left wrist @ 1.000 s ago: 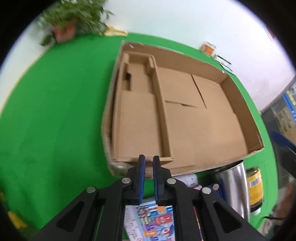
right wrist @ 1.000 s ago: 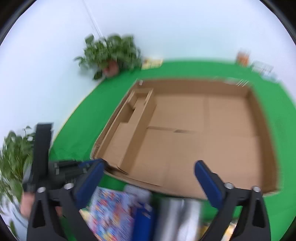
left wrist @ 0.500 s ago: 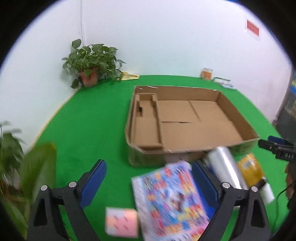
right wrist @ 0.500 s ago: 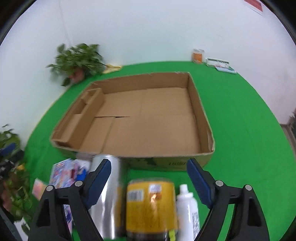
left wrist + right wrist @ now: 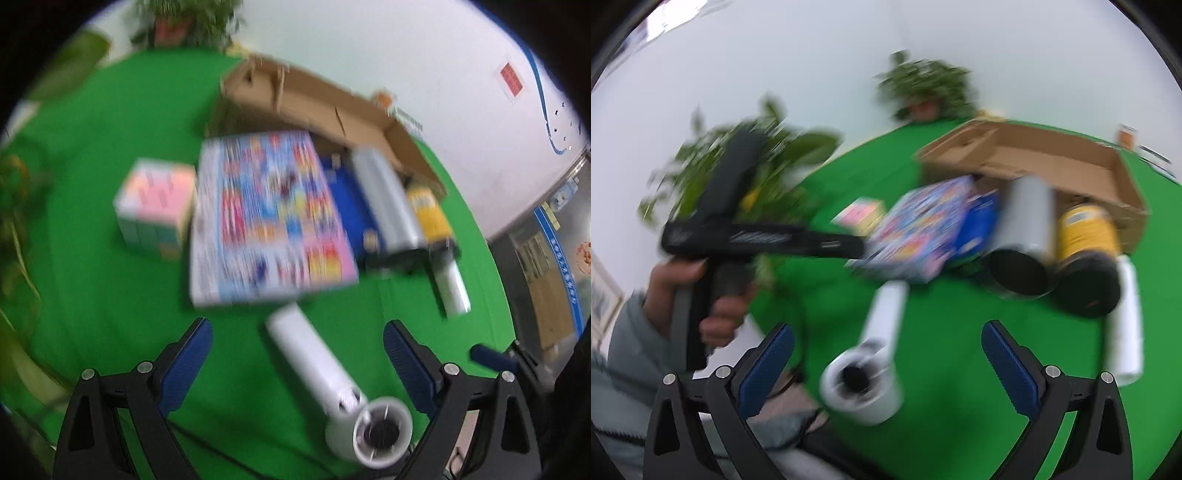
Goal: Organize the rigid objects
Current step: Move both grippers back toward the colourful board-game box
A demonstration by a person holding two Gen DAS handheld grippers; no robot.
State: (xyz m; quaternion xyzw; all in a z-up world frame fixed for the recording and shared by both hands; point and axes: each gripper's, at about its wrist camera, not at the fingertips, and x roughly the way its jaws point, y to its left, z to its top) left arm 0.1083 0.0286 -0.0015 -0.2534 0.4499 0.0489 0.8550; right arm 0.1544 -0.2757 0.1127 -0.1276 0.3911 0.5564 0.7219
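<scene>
A white hair dryer (image 5: 325, 373) lies on the green cloth, nozzle toward me. My left gripper (image 5: 295, 332) hovers over it, open and holding nothing. In the right wrist view the hair dryer (image 5: 875, 354) also lies under my right gripper (image 5: 886, 332), whose jaws are opening with nothing held. Behind it lie a colourful flat box (image 5: 266, 221), a pink box (image 5: 155, 199), a blue box (image 5: 351, 206), a silver can (image 5: 384, 199), a yellow jar (image 5: 428, 210) and a white bottle (image 5: 452, 284). An open cardboard box (image 5: 295, 92) stands behind them. Both views are blurred.
Potted plants (image 5: 923, 88) stand at the cloth's far and left edges against the white wall. A person's hand (image 5: 701, 295) grips the left gripper's handle at the left of the right wrist view. Bare green cloth (image 5: 92, 295) lies left of the hair dryer.
Both views have swung back from the cardboard box to the near items and the hair dryer. The left gripper went from shut to open.
</scene>
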